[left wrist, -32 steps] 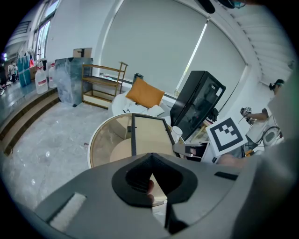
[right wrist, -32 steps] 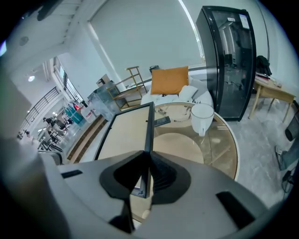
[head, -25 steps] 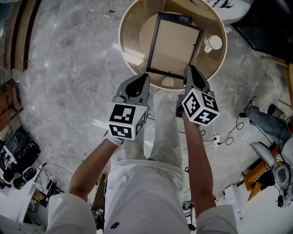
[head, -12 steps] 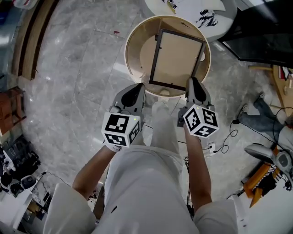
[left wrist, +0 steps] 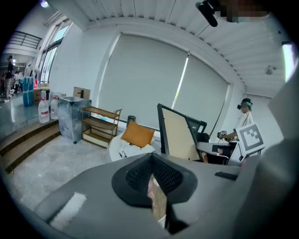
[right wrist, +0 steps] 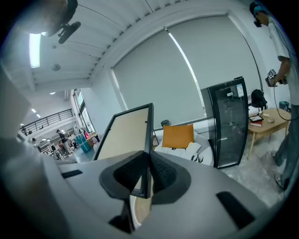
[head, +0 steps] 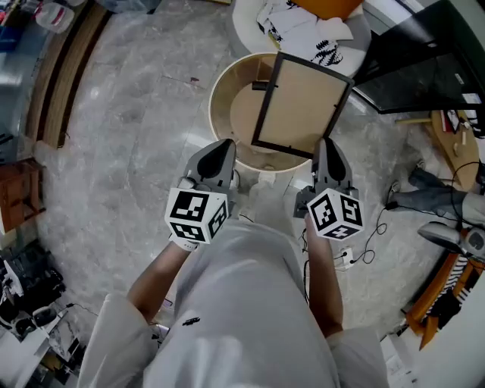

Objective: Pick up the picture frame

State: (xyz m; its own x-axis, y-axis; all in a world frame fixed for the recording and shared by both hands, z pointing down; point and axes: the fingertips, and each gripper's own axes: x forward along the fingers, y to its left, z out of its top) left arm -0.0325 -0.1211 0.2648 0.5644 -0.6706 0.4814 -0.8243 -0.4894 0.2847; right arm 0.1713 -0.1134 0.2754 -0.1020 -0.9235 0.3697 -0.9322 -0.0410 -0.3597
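The picture frame (head: 303, 102) has a thin black border and a tan panel. It hangs tilted above the round wooden table (head: 224, 98). My right gripper (head: 325, 145) is shut on the frame's lower right edge, and in the right gripper view that black edge (right wrist: 148, 140) runs up between the jaws. My left gripper (head: 220, 149) is shut with nothing in it, at the table's near rim, apart from the frame's lower left corner. In the left gripper view the frame (left wrist: 180, 135) stands off to the right of the jaws.
A white seat with an orange cushion (head: 333, 7) lies beyond the table. A black cabinet (head: 413, 72) stands at the right, with cables (head: 371, 246) on the marble floor near it. Wooden steps (head: 64, 72) run along the left. The person's legs are below the grippers.
The frame has come up off the table top and tilted, held by the right gripper. The left gripper has come away from the frame's lower left corner.
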